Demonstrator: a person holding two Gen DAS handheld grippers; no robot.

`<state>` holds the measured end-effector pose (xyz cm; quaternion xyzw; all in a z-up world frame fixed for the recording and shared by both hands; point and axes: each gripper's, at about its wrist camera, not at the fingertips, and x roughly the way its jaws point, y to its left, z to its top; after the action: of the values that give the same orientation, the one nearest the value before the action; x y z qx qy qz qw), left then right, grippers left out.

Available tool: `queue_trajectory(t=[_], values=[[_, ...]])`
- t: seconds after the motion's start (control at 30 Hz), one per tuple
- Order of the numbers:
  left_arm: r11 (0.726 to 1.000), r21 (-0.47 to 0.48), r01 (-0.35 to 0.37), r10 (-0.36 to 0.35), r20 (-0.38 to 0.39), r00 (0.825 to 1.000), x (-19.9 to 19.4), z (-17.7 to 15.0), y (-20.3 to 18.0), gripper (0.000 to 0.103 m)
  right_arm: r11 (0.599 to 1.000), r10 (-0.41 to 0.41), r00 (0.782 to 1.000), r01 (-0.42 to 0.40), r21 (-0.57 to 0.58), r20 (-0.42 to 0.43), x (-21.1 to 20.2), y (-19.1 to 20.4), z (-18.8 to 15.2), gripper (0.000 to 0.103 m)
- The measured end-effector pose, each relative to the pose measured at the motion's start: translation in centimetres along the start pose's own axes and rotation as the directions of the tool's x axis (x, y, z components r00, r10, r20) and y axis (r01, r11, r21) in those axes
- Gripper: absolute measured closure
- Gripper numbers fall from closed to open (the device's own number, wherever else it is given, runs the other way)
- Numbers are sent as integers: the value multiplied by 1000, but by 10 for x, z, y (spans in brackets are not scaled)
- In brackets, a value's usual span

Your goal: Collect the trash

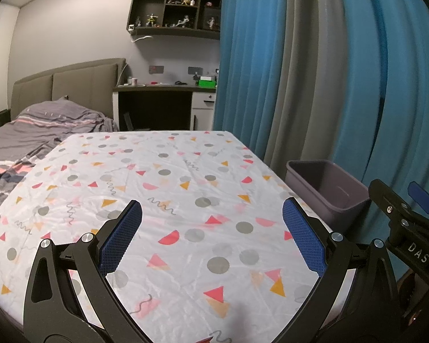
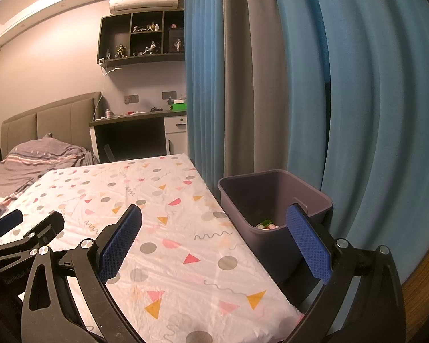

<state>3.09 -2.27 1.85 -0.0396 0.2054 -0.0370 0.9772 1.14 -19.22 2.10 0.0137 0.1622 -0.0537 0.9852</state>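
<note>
- The left gripper is being held above the table, with its blue-padded fingers spread wide apart and nothing between them.
- The right gripper is likewise being held with its fingers spread wide and empty; one finger is seen over the tablecloth, the other in front of the bin.
- In the left wrist view, the right gripper is being seen at the right edge, beside the bin.
- In the right wrist view, the left gripper is being seen at the left edge, over the table.
- The table is being covered by a white cloth printed with grey dots, pink and orange triangles and squiggles.
- The grey bin is being shown just beside the table's right edge, in front of the blue and grey curtains.
- The trash is being shown lying at the bottom of the bin: small pieces of white, green and red, too small to be told apart.
- A bed, a desk and a wall shelf with small figures are being shown behind the table.
</note>
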Motion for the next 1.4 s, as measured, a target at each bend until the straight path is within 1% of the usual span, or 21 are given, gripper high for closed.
queue_trajectory(t=[0.73,1.4], values=[[1000,0,6,-6,-4,1000,0,-4,-13,6,1000,1,1000,-1,1,1,0,0,1,6],[1000,0,9,-9,-5,1000,1,-3,-12,6,1000,2,1000,-2,2,1,1,-1,0,6]])
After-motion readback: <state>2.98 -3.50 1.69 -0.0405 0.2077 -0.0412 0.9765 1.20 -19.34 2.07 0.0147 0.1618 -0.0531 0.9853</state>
